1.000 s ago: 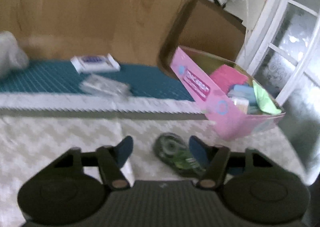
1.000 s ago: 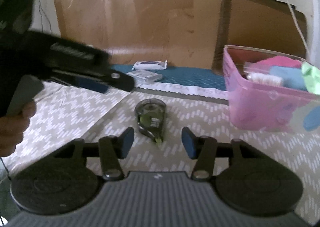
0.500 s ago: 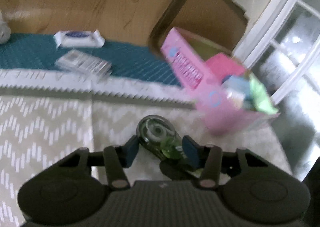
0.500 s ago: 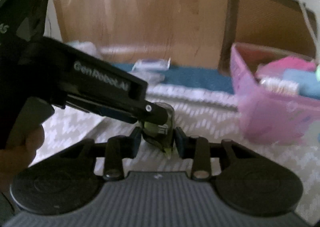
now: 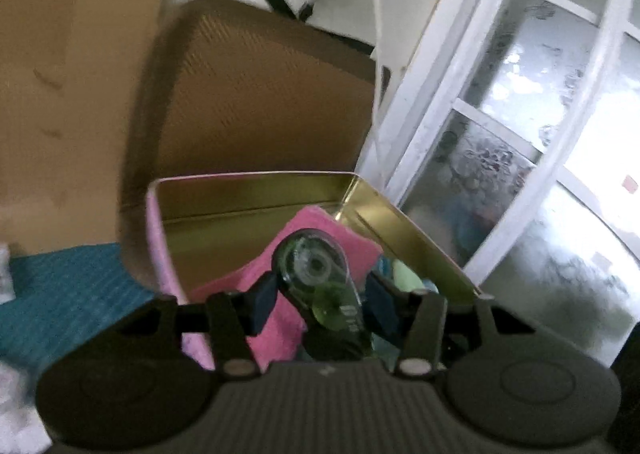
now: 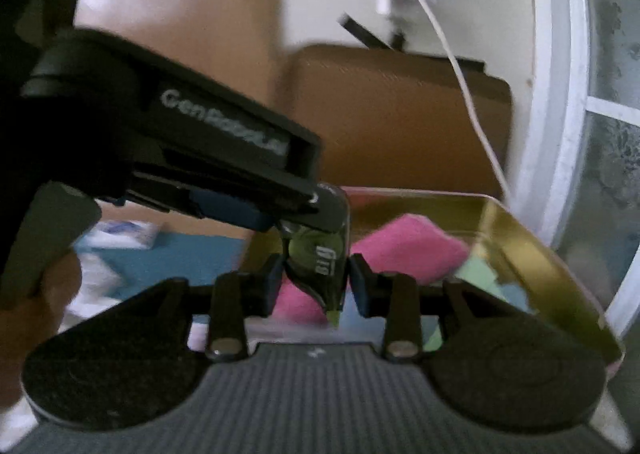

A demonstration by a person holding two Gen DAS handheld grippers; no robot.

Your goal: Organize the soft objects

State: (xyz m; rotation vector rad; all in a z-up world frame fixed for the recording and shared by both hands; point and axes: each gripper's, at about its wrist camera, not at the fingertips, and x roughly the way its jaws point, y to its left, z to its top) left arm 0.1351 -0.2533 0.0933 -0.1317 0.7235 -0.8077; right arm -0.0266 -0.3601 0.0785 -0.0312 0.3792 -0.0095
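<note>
Hanging over the pink tin [image 5: 160,238], a green tape dispenser [image 5: 320,282] sits between both grippers at once. Left gripper [image 5: 320,300]: jaws opening, pads just beside the dispenser, can't tell if they press. Right gripper [image 6: 313,284]: jaws narrow, pads against the dispenser's sides, tip pointing down. Left gripper's black body crosses the right wrist view & blocks the tin's left part. Inside the tin: pink cloth [image 6: 416,246], pale green piece [image 6: 480,274]. Brown case [image 5: 256,93] behind, window frame [image 5: 432,101] w/ frosted panes to the right, white cable [image 6: 460,65] on the wall, teal mat [image 5: 60,294] & a white packet [image 6: 124,234] at left.
</note>
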